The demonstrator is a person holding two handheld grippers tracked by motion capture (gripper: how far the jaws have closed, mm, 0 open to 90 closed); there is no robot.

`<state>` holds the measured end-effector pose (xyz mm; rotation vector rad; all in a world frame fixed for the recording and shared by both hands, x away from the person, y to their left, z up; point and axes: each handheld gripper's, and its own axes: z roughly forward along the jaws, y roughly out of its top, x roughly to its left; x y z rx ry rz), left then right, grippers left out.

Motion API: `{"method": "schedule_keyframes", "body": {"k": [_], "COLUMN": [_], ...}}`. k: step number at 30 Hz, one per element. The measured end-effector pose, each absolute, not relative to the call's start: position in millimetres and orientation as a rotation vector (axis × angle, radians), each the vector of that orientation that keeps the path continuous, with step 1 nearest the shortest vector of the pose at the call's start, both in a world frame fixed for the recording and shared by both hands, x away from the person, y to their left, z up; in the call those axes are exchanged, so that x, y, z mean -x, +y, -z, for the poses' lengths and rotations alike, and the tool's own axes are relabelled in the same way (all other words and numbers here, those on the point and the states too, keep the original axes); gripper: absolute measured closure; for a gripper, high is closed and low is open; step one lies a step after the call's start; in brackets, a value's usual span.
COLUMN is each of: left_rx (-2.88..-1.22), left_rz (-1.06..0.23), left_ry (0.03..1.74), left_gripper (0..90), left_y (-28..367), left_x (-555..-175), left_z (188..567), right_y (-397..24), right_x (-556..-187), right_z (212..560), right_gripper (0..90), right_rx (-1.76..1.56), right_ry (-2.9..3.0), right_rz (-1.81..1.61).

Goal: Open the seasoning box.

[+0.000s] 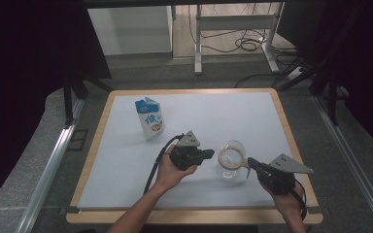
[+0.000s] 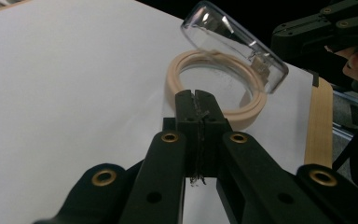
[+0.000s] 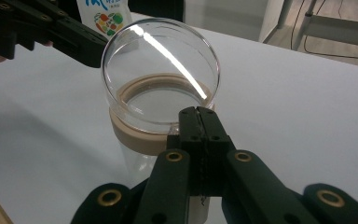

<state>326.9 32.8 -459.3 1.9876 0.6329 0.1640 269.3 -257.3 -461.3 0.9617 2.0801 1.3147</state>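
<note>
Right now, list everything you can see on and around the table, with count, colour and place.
Glass jar: one, clear with a beige rim ring, near right of the table, hinged lid flipped up.
Milk carton: one, blue and white, far left of the table.
Table: one, white top with a wooden edge.
Metal frame: one, grey, on the floor beyond the table, black cables beside it.
Left tool: one, black, jaws shut, empty, just left of the jar.
Right tool: one, black, jaws shut, at the jar's right side by the lid.
</note>
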Motion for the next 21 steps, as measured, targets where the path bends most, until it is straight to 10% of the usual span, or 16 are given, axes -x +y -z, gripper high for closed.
{"method": "schedule_keyframes", "body": {"k": [21], "left_rx": [-2.017], "left_rz": [-0.157], "left_ry": [0.577], "left_gripper": [90.0], "left_y": [4.8], "left_x": [-324.0], "left_z": [450.0], "right_y": [-261.2], "right_x": [-269.4], "right_z": [464.1], "right_gripper": [89.9], "right_rx": [-0.975], "right_ry": [2.077], "right_rz": [-1.309]}}
